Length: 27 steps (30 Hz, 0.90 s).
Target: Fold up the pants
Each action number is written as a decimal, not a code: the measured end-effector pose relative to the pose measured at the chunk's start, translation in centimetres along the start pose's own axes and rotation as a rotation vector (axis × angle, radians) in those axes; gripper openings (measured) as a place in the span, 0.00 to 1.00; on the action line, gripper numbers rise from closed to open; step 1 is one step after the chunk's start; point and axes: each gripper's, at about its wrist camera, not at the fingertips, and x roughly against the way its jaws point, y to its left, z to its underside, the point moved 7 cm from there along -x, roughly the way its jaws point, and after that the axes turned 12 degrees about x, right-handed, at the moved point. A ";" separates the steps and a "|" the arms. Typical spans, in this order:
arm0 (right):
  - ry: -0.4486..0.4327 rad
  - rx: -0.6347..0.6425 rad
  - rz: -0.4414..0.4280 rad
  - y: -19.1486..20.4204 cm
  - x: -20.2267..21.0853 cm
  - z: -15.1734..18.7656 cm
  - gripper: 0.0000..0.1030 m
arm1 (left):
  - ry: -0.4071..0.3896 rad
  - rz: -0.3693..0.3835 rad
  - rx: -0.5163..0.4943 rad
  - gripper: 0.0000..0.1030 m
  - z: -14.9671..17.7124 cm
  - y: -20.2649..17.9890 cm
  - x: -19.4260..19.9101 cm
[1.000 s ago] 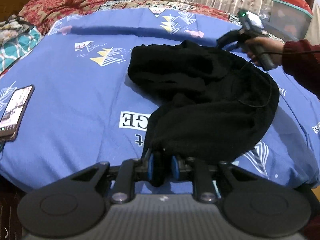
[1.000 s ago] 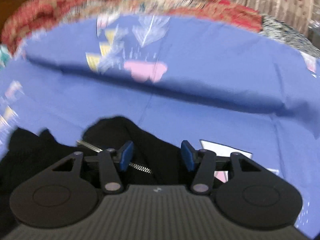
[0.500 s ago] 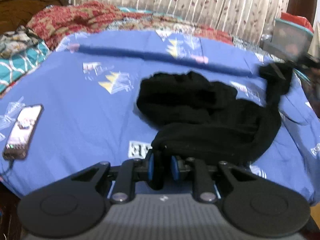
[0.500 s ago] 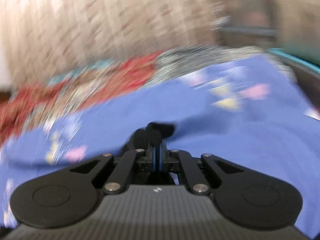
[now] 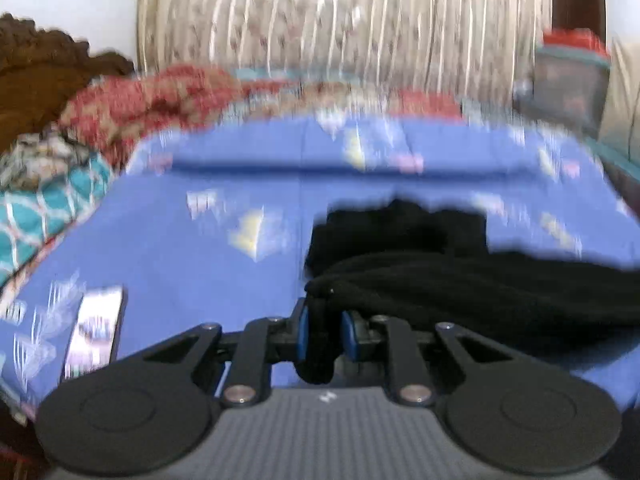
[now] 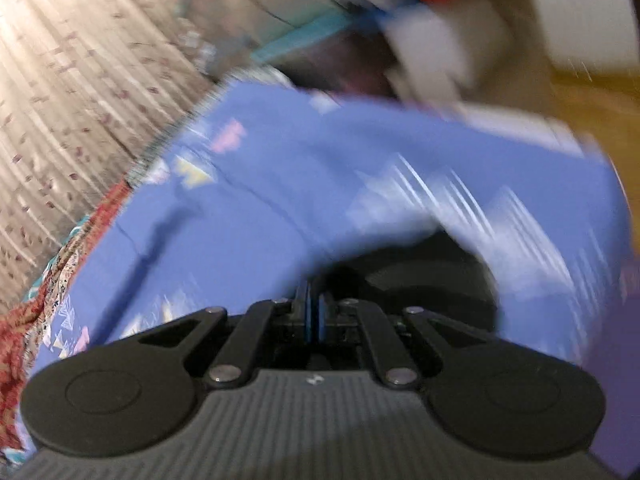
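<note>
Black pants [image 5: 460, 276] lie bunched on a blue patterned bedsheet [image 5: 224, 256]. My left gripper [image 5: 323, 334] is shut on one edge of the pants, lifted near the bed's front. In the right wrist view my right gripper [image 6: 314, 316] is shut on black fabric [image 6: 432, 276] that hangs to its right; the view is tilted and blurred. The far end of the pants runs out of the left wrist view to the right.
A phone [image 5: 94, 330] lies on the sheet at front left. Red and teal quilts [image 5: 132, 108] are heaped at back left. A curtain [image 5: 340, 16] hangs behind the bed. A storage box [image 5: 568, 80] stands at the right.
My right gripper closed on the pants and swung up and to the right with them. My left gripper rose with its edge, and the pants stretched out between them.
</note>
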 end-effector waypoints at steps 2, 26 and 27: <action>0.052 -0.077 0.006 -2.1 0.6 3.2 0.06 | 0.081 -0.008 0.027 0.16 2.5 0.8 -0.7; 0.129 0.564 -0.462 32.5 -7.0 3.9 0.40 | -0.014 0.023 0.134 0.41 -5.6 2.0 -8.1; 0.154 0.627 -0.510 35.8 -8.3 4.5 0.40 | -0.003 0.036 0.139 0.42 -5.5 1.4 -9.2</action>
